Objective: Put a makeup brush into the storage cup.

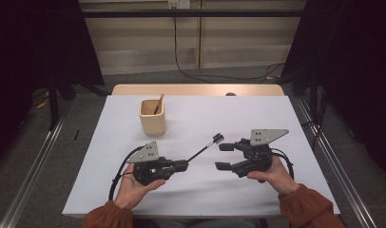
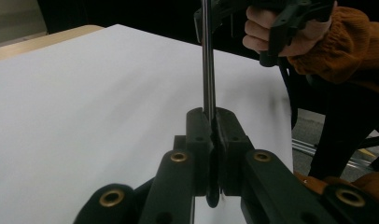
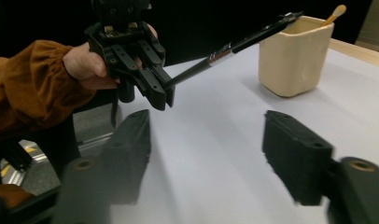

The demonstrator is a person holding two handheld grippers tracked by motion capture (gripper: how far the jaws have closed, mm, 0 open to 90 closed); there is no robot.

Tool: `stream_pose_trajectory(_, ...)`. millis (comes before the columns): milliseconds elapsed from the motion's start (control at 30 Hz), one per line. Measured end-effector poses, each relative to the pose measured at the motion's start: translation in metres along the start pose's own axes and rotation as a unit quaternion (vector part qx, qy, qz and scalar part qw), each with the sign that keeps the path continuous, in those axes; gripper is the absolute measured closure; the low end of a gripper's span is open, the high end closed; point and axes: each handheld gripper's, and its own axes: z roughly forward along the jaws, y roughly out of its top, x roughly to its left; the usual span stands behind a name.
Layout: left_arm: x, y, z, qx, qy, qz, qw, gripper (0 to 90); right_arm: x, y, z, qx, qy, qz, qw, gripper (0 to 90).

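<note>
A slim black brush [image 1: 203, 149] with a silver collar and a small dark head is held by its handle end in my left gripper [image 1: 184, 165], which is shut on it. The brush points up and to the right, toward my right gripper [image 1: 220, 156]. In the left gripper view the handle [image 2: 207, 70] rises straight out of the pressed pads of the left gripper [image 2: 211, 121]. My right gripper [image 3: 208, 126] stands open, with bare table between its jaws. The brush [image 3: 234, 44] and the left gripper [image 3: 162, 95] lie beyond it, apart from its jaws.
A beige cup [image 1: 152, 121] stands at the back left of the white table [image 1: 257, 118], with a wooden stick [image 1: 159, 103] leaning inside it. In the right gripper view the cup [image 3: 292, 56] sits behind the brush tip. Metal rails run along both table sides.
</note>
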Motion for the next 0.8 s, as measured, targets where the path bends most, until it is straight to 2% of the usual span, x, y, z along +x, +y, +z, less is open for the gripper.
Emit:
stream_pose_trajectory(200, -0.001, 0.000, 0.001, -0.002, -0.001, -0.001, 1.0000, 85.6, 0.000, 0.004, 0.012, -0.003, 0.013, 0.001, 0.9999, 46.3)
stream_pose_trajectory(333, -0.002, 0.000, 0.002, 0.001, -0.002, 0.002, 1.0000, 85.5, 0.000, 0.006, 0.017, -0.002, 0.013, 0.001, 0.9999, 49.8)
stream_pose_trajectory(500, -0.002, -0.001, 0.003, 0.003, -0.004, 0.005, 1.0000, 85.5, -0.002, 0.007, 0.020, -0.006, 0.009, 0.008, 0.9999, 56.1)
stream_pose_trajectory(800, -0.003, -0.004, 0.008, 0.011, -0.007, 0.004, 0.9999, 85.5, -0.001, 0.008, 0.020, -0.012, 0.012, 0.012, 0.9998, 61.6)
